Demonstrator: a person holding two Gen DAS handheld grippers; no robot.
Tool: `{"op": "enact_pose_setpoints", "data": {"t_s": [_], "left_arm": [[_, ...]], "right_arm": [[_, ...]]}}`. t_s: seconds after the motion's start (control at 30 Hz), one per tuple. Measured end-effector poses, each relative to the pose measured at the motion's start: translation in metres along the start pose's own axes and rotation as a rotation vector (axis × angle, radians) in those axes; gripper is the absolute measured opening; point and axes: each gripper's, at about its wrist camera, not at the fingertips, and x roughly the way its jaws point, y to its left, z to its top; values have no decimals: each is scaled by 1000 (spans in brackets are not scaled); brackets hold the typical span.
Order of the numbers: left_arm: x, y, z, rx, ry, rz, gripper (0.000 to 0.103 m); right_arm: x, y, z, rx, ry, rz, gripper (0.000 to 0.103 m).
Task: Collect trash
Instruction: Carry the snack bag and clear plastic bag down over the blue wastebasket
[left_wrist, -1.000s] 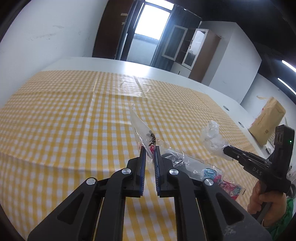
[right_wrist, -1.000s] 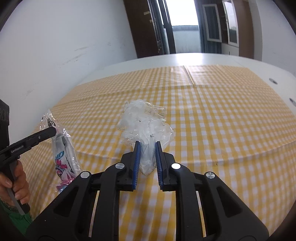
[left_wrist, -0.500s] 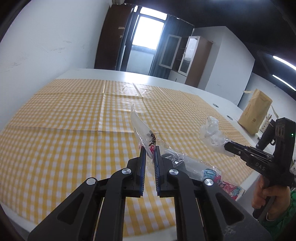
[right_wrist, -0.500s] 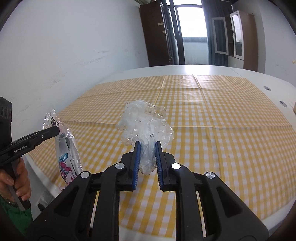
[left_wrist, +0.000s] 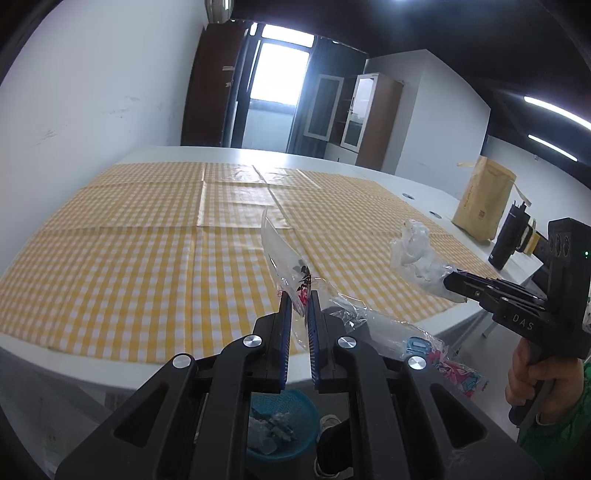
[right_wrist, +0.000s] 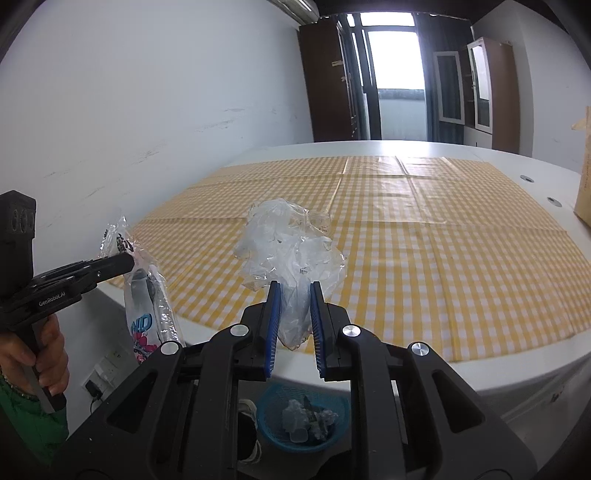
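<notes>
Both jaws clamped: L wrapper (left_wrist: 295, 280), R crumpled plastic (right_wrist: 291, 254), past table edge (right_wrist: 369, 373), above bin (right_wrist: 303, 417)

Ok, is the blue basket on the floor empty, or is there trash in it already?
Not empty. The blue basket holds several crumpled pale pieces on its bottom, well below the rim; the left wrist view shows the same.

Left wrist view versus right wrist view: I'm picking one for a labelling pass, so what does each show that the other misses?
Only the left wrist view shows the black flask beside the brown paper bag, and the right tool from the side.

Only the right wrist view shows the wall socket and the left tool from the side.

Both show the crumpled clear plastic, printed wrapper, checked tablecloth and blue basket.
</notes>
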Motion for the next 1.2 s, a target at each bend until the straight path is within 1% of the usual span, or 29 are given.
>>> {"op": "enact_pose_setpoints", "data": {"t_s": [0.13,0.2,0.33,0.5,0.63,0.77,0.9,1.03,1.13,1.2], "left_arm": [[-17,-6,-21,0,0,-14,8],[-19,-9,-36,10,20,-16,8],[-7,-16,-66,43,92,-8,8],[1,-18,-89,56,145,-24,8],[5,-14,-108,48,187,-20,8],[15,-5,-128,31,239,-4,8],[25,1,-146,27,285,9,8],[41,13,-157,1,320,34,8],[56,19,-165,1,340,70,8],[66,19,-173,19,353,94,8]], "right_arm": [[-16,9,-26,-10,4,19,15],[-21,16,-42,-29,24,27,15],[-28,24,-67,-63,60,24,15],[-32,35,-96,-85,111,44,15],[-35,42,-116,-115,131,11,15],[-35,44,-135,-108,164,30,15],[-31,50,-151,-113,201,59,15],[-15,47,-160,-105,250,69,15],[3,44,-173,-80,288,63,15],[14,40,-182,-62,315,59,15]]}}
